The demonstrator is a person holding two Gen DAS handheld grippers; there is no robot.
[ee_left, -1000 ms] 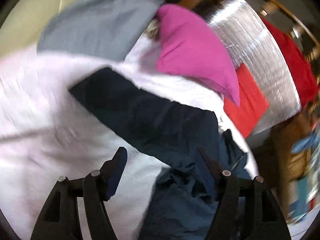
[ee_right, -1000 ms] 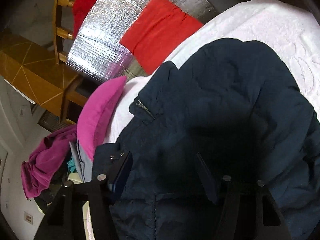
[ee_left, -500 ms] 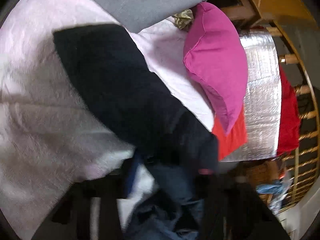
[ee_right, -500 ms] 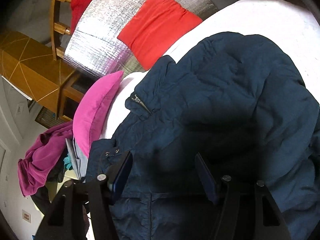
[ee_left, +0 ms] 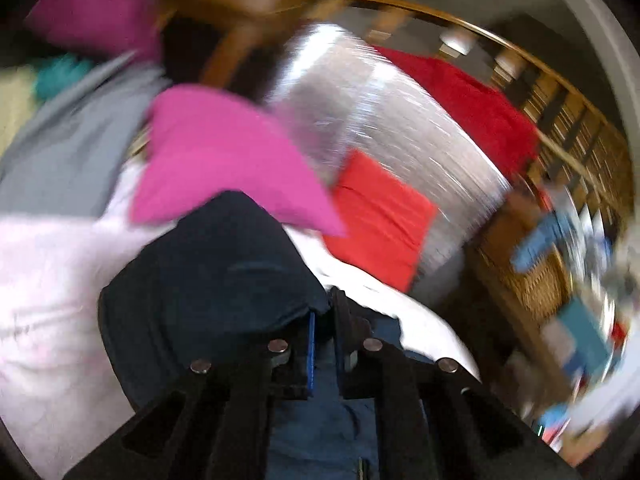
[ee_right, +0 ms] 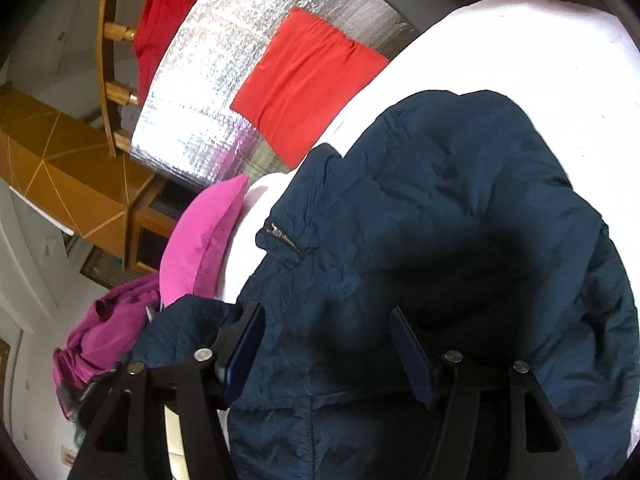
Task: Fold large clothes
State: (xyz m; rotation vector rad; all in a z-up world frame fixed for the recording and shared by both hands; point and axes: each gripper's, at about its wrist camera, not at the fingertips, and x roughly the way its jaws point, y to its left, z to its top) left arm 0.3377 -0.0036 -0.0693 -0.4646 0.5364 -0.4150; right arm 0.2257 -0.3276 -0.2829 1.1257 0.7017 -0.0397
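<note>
I'm looking at the navy puffer jacket (ee_right: 460, 248), quilted and crinkled, lying spread and rumpled on the pale pink-white blanket (ee_right: 520, 52). Its zipper (ee_right: 286, 238) shows near the collar edge. From the left wrist view, a dark fold of the jacket is bunched up, raised off the blanket; it's blurred there.

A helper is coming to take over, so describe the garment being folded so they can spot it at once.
Find the bed with the pale pink blanket. Spread across its middle, below the magenta pillow and the orange-red cloth, lies the navy jacket. It is the only dark, quilted piece there, with a short zipper near its edge.
</note>
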